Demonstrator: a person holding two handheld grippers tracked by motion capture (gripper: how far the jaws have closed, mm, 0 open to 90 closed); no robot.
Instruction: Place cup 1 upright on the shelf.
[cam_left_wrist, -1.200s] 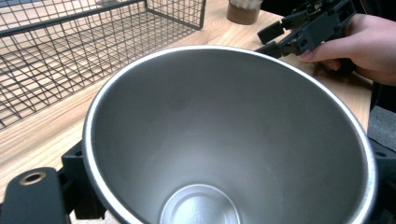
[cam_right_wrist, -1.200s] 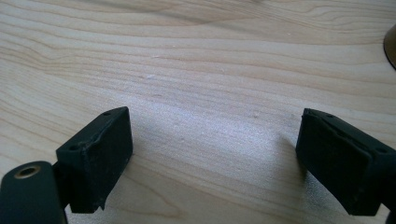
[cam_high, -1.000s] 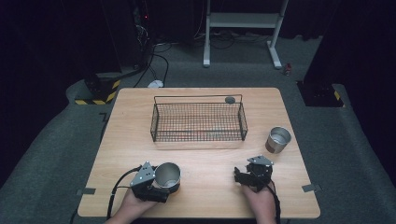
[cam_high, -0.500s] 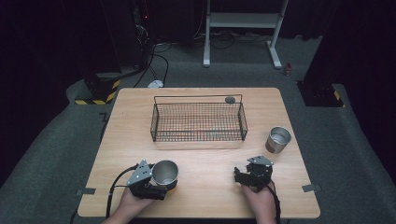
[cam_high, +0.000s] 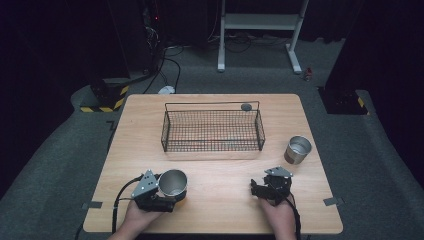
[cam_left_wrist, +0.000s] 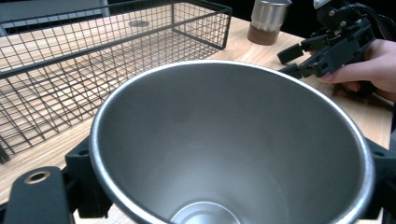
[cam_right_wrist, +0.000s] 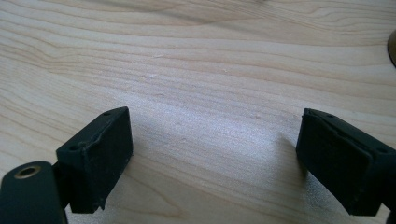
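A steel cup (cam_high: 173, 182) sits between the jaws of my left gripper (cam_high: 167, 195) near the table's front left, and the gripper is shut on it. In the left gripper view I look into the cup's open mouth (cam_left_wrist: 224, 149), with one jaw at each side of it. A second steel cup (cam_high: 298, 150) stands upright at the right, and it appears in the left gripper view as the far cup (cam_left_wrist: 268, 18). My right gripper (cam_high: 264, 189) rests low at the front right. Its jaws stand wide apart over bare wood (cam_right_wrist: 215, 158) with nothing between them.
A black wire basket (cam_high: 212, 131) stands in the middle of the table, beyond both grippers. A small dark disc (cam_high: 246, 106) lies on the table behind its far right corner. The left gripper view also shows the basket (cam_left_wrist: 93, 60) and the right gripper (cam_left_wrist: 327, 51) in a hand.
My left gripper has shifted slightly to the left with the cup in it. The right gripper has stayed where it was.
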